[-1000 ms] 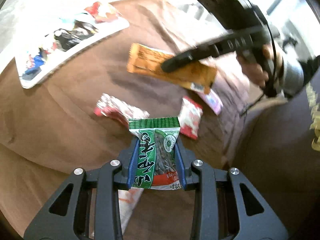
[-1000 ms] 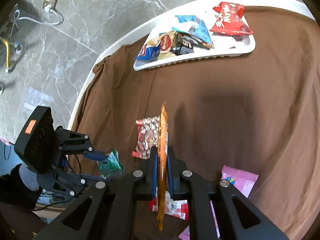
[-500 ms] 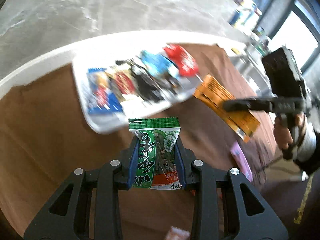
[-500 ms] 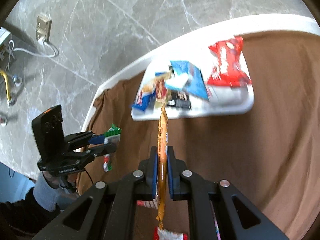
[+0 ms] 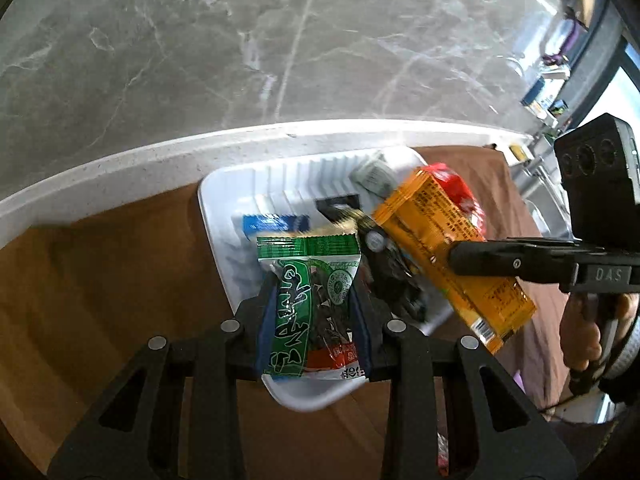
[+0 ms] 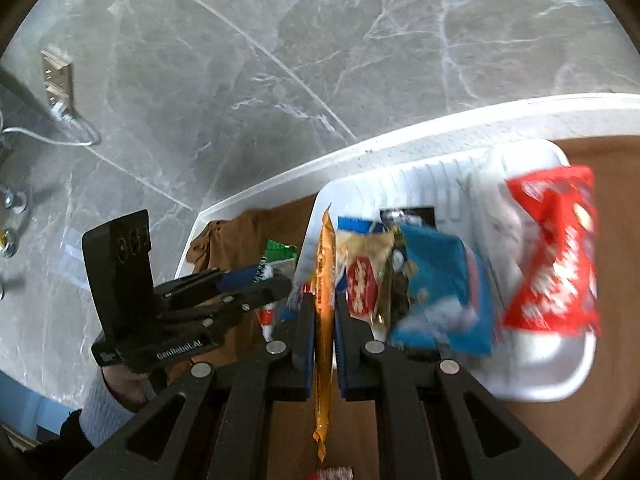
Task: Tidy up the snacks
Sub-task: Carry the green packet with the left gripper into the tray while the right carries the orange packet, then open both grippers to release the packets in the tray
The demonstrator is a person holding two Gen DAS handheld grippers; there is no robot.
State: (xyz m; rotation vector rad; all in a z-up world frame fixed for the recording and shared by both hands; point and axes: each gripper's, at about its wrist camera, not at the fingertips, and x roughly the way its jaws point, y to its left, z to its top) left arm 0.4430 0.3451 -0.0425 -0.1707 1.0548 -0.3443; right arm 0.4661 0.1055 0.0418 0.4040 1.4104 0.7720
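Brown-clothed tabletop [image 5: 120,280], both tongs carrying snacks over the tray.

Left tongs [image 5: 314,312] pinch a green seed packet [image 5: 310,300] above the white tray [image 5: 224,240]; right tongs [image 6: 325,320] are pressed tight on a thin orange packet [image 6: 324,300], also over it. Several snacks already lie in the tray, a blue bag [image 6: 440,292] and a red bag [image 6: 552,252] among them. One small red-and-white packet [image 6: 332,473] waits on the cloth, so I judge the sorting well along, not finished.
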